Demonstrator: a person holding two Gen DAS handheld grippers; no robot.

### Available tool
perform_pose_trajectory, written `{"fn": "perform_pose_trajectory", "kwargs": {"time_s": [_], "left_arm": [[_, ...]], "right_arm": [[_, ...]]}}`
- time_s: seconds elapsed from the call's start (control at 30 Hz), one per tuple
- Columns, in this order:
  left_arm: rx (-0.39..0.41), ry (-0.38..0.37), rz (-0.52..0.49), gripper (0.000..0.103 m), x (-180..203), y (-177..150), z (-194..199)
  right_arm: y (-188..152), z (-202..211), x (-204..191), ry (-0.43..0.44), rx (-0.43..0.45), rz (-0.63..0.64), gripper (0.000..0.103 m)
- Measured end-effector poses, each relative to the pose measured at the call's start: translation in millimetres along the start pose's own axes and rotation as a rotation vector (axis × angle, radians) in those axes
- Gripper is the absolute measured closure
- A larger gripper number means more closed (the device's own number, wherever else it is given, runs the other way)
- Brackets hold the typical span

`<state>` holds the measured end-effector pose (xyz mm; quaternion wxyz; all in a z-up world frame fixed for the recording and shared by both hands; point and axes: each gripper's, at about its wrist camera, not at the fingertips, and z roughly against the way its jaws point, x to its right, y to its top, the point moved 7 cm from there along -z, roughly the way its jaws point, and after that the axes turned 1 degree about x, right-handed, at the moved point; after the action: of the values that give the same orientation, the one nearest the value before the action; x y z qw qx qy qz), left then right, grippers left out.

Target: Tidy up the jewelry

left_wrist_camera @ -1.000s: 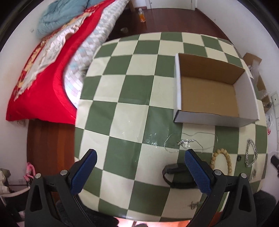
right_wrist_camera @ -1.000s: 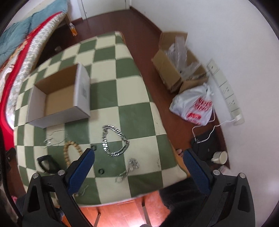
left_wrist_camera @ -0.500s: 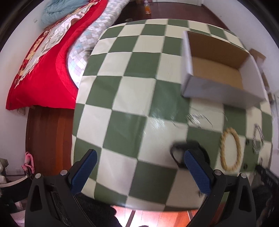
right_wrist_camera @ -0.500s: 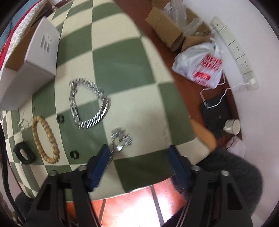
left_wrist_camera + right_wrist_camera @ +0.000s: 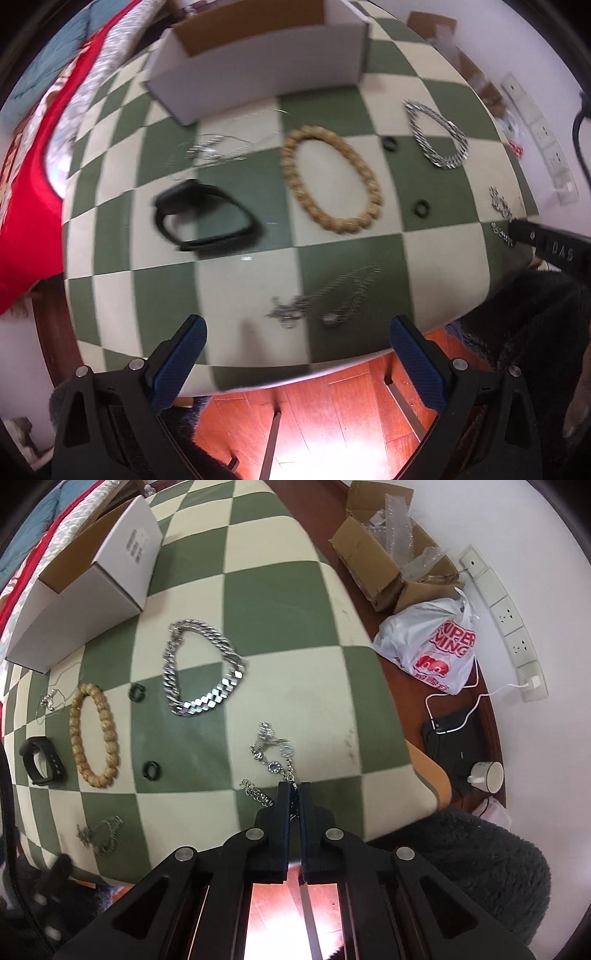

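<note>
A: Left wrist view?
B: Left gripper jaws apart; blurred thin chain beyond them on checkered cloth.
A: Right wrist view?
B: Right gripper clamped on charm bracelet, its end hidden; chunky curb chain near white box.

A thin silver chain bracelet with round charms lies crumpled near the checked cloth's near edge, one end pinched between black fingers. Beyond it lie a chunky silver curb-link chain, a wooden bead bracelet, two small black rings and a black wristband. An open white cardboard box stands behind them.
</note>
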<state>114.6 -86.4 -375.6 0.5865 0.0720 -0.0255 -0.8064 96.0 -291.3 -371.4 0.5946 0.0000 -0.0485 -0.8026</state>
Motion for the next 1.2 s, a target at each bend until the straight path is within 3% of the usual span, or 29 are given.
{"fn": "perform_pose_trajectory", "kwargs": {"time_s": [0.67,0.73,0.83,0.93,1.0,1.2], "left_arm": [[-0.022,0.002,-0.012,0.003,9,2,-18],[-0.008,-0.019,-0.012,0.01,10,2,-17],[-0.001,-0.079,-0.008,0.032,11,1,-12],[0.009,-0.098,-0.036,0.065,16,0,-4],[0.011,-0.098,-0.051,0.093,18,0,-1],[0.013,-0.082,-0.039,0.101,11,2,2]], "right_arm": [[10,-6,27,0.019,-0.013,-0.049,0.099],[12,-7,31,0.024,-0.015,-0.063,0.098],[12,-7,37,0.092,-0.023,-0.128,0.092],[11,-7,42,0.131,-0.03,-0.165,0.082],[11,-7,41,0.123,-0.025,-0.159,0.074],[11,-9,24,0.065,-0.009,-0.097,0.064]]}}
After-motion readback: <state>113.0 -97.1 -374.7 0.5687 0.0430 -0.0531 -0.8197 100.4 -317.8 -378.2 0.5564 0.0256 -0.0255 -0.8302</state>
